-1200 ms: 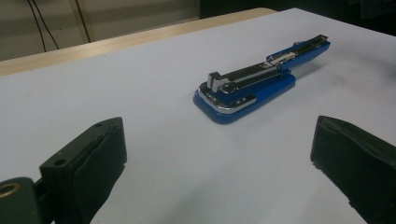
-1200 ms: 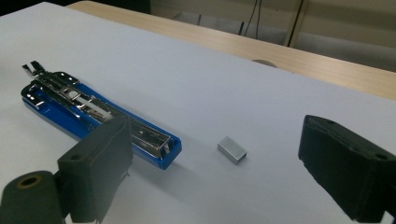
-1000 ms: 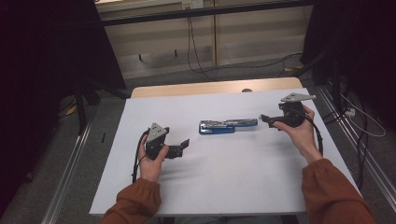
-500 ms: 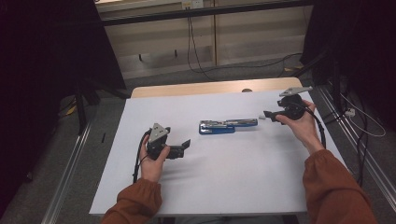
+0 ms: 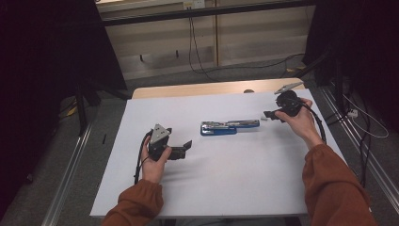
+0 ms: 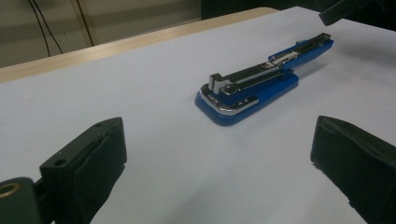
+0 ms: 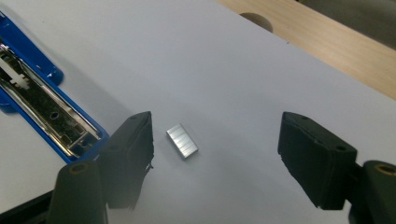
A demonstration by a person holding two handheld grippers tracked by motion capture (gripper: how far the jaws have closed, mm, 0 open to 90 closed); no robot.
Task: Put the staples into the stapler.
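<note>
Jaws of the right gripper (image 7: 215, 154) stood wide, empty, straddling the staples (image 7: 182, 140) beside the open stapler (image 5: 229, 127); closing on them seemed next; left gripper (image 6: 219, 163) gaped idle.

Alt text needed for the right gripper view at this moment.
A small silver strip of staples lies flat on the white table between the open black jaws of the right gripper, nearer the left jaw. The opened blue stapler sits at the left edge.

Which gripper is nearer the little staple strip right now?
Right. The right gripper hovers open with the staple strip lying between its fingers, beside the stapler. The left gripper sits beyond the stapler's far end.
</note>
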